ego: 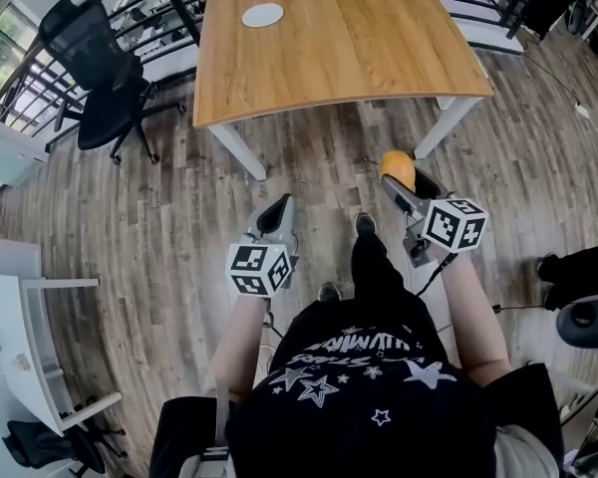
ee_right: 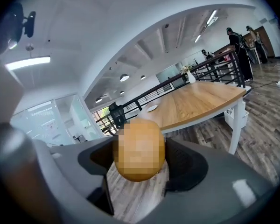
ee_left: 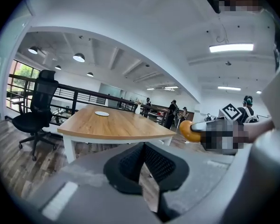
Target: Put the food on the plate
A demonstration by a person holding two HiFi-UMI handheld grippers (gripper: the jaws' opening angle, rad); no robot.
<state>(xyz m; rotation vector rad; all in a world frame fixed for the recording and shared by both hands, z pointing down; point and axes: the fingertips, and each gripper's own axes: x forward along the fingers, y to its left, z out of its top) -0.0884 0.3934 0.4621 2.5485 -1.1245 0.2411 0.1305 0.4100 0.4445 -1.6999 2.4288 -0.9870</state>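
A round orange-yellow piece of food (ego: 398,167) (ee_right: 139,150) sits between the pads of my right gripper (ego: 405,181) (ee_right: 139,164), which is shut on it and held over the wooden floor, short of the table's near right corner. The food (ee_left: 185,129) also shows in the left gripper view, at the right. A small white plate (ego: 262,15) (ee_left: 101,113) (ee_right: 152,108) lies on the far left part of the wooden table (ego: 349,58). My left gripper (ego: 276,214) (ee_left: 143,149) is shut with nothing in it, low over the floor in front of the table.
A black office chair (ego: 105,88) (ee_left: 37,111) stands left of the table. Black railings (ee_left: 84,97) run behind it. A white desk (ego: 20,347) is at the near left. Several people (ee_right: 240,45) stand far off beyond the table. The person's feet (ego: 365,224) are on the plank floor.
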